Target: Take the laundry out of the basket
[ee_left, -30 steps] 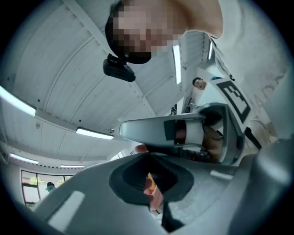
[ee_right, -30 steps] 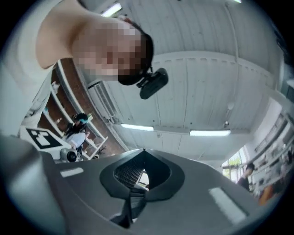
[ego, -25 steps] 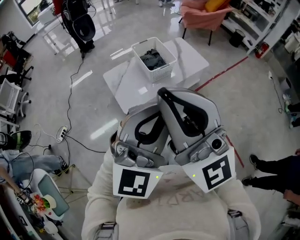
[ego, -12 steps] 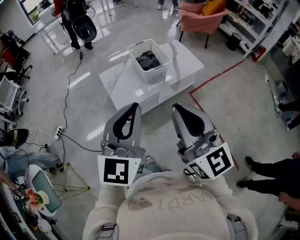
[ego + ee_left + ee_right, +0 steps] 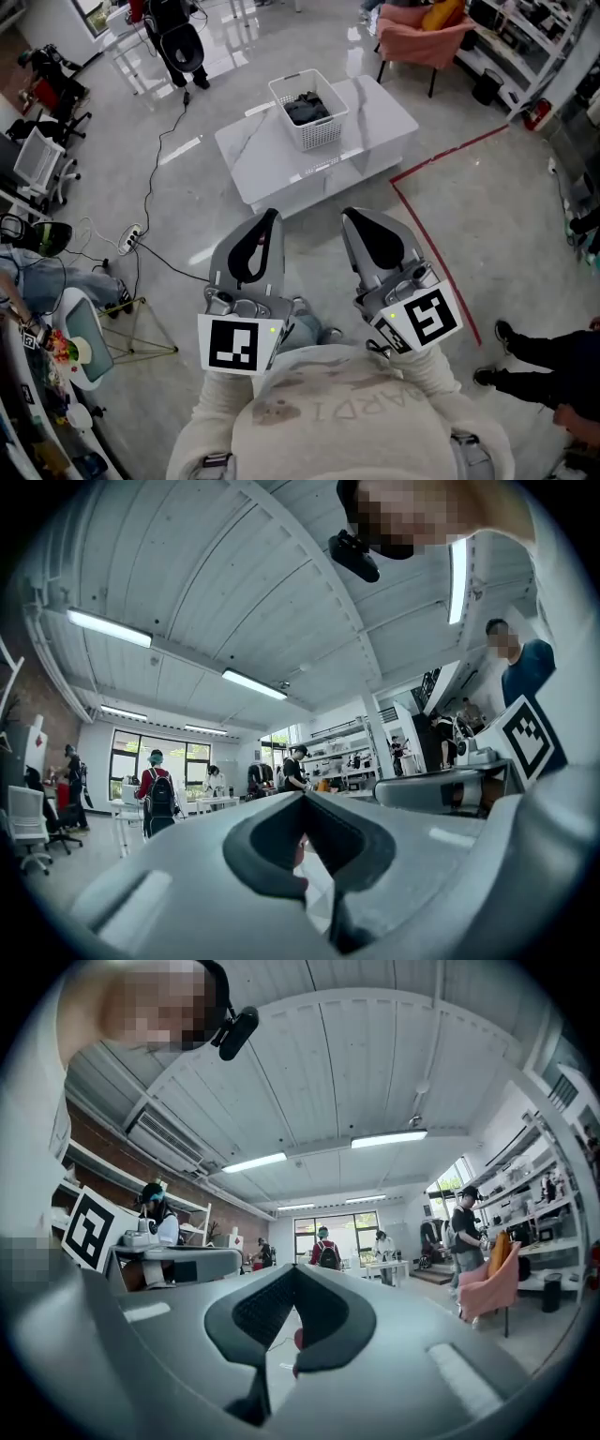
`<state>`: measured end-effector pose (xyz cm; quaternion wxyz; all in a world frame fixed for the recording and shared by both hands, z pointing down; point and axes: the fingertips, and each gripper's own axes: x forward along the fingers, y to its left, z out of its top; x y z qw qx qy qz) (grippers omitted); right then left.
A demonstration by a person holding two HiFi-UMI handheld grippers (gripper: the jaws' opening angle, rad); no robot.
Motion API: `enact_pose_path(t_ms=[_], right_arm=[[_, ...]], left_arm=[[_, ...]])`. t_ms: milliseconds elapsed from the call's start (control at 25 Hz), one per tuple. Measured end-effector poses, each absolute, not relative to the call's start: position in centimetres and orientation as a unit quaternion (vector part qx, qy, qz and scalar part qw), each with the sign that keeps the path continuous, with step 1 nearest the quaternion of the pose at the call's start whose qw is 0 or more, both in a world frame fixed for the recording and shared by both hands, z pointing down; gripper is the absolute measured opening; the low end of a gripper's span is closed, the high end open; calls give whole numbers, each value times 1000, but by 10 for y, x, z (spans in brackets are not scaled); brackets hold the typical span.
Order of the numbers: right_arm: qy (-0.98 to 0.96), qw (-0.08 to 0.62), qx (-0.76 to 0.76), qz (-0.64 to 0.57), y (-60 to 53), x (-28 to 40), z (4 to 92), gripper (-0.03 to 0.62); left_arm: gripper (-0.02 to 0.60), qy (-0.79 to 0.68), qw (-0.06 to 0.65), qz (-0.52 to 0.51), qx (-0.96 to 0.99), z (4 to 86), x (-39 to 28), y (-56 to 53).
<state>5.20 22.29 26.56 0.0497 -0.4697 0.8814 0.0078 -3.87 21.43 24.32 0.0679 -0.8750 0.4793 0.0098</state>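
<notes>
A white slatted laundry basket (image 5: 309, 117) stands on a low white table (image 5: 328, 159) several steps ahead in the head view. Dark laundry (image 5: 304, 106) lies bunched inside it. Both grippers are held up close to the person's chest, far short of the table. My left gripper (image 5: 268, 217) and right gripper (image 5: 352, 217) point forward side by side, a small gap between them. In the left gripper view the left gripper (image 5: 302, 797) has its jaws meeting at the tip with nothing in them. My right gripper (image 5: 293, 1268) looks the same in the right gripper view. Neither gripper view shows the basket.
A pink armchair (image 5: 422, 26) stands behind the table. A red tape line (image 5: 433, 234) runs across the grey floor at right. A black cable (image 5: 150, 178) leads to a power strip (image 5: 130, 241) at left, near a tripod (image 5: 141, 328). A bystander's legs (image 5: 553, 352) are at far right.
The two grippers, pressed together and raised near the camera a second ago, have separated and dropped lower. The view has shifted slightly, with the table and basket now a little further right.
</notes>
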Motion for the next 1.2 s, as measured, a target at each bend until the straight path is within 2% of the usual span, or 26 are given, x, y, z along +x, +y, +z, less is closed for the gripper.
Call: enact_pose_path(t_ms=[520,1200], right_arm=[[891,39,-452,8,269,36,253,26],[898,21,-440,2,266,-22,258,26]], left_arm=[[5,453,86,9,-887,238,-22,254],[5,380,44,-4,-924,248,-81,257]])
